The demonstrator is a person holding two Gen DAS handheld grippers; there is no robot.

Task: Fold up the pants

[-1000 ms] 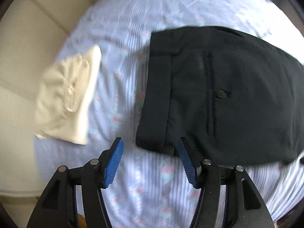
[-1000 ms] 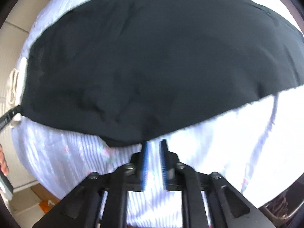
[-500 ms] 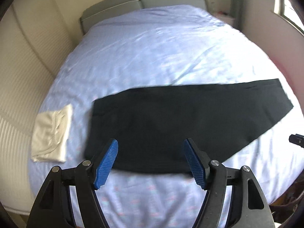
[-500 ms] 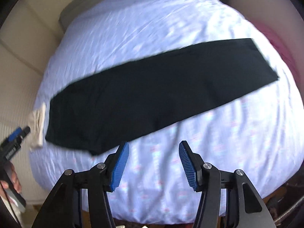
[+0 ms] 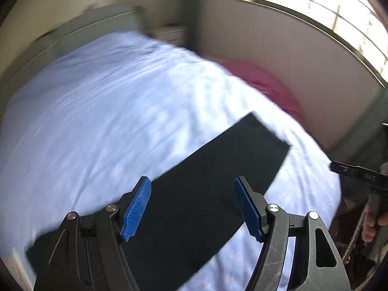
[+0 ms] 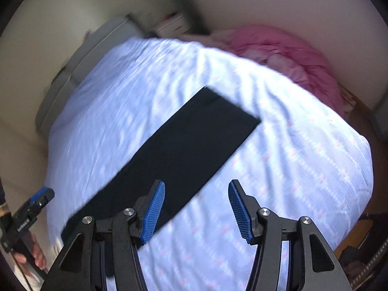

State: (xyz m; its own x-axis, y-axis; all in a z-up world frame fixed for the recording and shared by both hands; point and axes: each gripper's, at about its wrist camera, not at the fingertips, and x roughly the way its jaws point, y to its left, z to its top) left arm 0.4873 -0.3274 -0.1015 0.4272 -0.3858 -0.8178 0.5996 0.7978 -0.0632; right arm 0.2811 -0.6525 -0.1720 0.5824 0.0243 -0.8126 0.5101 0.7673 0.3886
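Lying flat as a long strip across the pale blue striped bed sheet (image 6: 291, 169), the black fabric pants (image 6: 189, 145) rest untouched; left tool (image 5: 192, 208) and right tool (image 6: 196, 211) hover above them, blue-padded jaws just spread, nothing between.

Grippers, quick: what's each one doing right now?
Left gripper: open, holding nothing, above the black pants.
Right gripper: open, holding nothing.

A bed (image 6: 303, 169) covered in pale blue, faintly patterned sheeting carries long black pants (image 6: 184, 150), folded leg on leg, lying flat and diagonal; crumpled pink bedding (image 6: 291, 55) sits at its far edge.
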